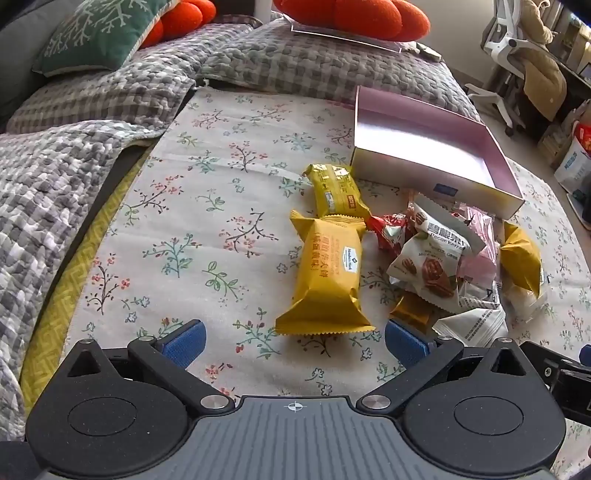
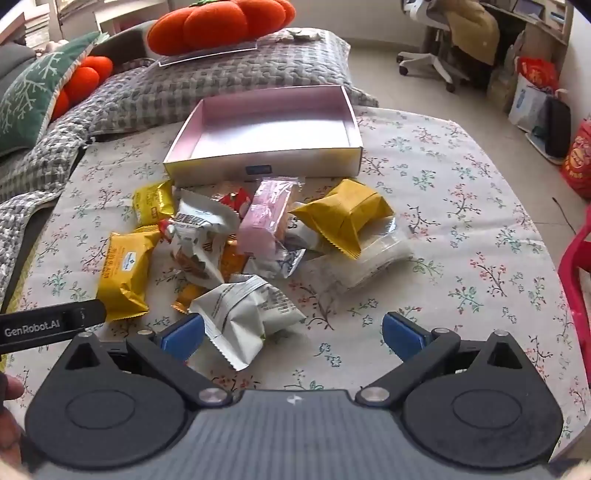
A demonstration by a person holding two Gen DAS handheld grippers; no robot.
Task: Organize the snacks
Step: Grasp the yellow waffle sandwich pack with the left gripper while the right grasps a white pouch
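**Snacks heaped in front of an empty pink box, both claws spread wide**

Left gripper [image 1: 293, 345] low over the flowered tablecloth [image 1: 207, 206], blue pads [image 1: 184, 343] far apart, nothing between them. Just ahead, a large yellow packet [image 1: 325, 275] lying lengthwise, its near crimped edge close to the gap between the pads but not inside it. Beyond it, touching end to end, a smaller yellow packet [image 1: 336, 190]. To the right, a white pecan packet [image 1: 428, 258] on top of a loose pile, with a red-and-white wrapper [image 1: 388, 230] beside it and a pink packet [image 1: 476, 240] behind. Another yellow packet [image 1: 521, 258] at the far right edge of the pile.

Right gripper [image 2: 293, 334] likewise spread wide, gripping nothing. A crumpled white packet [image 2: 247, 314] resting against the inner side of its left pad [image 2: 183, 338], partly within the open gap. Well clear of the right pad.

Pink box [image 2: 266, 129] open and shallow, at the far side of the pile, with no snacks inside. Pile touching or nearly touching its front wall. A clear bag [image 2: 369, 258] at the right of the heap, under a yellow packet.

Checked quilt [image 1: 92, 110], green pillow [image 1: 99, 33] and orange cushion [image 2: 218, 22] behind the cloth.
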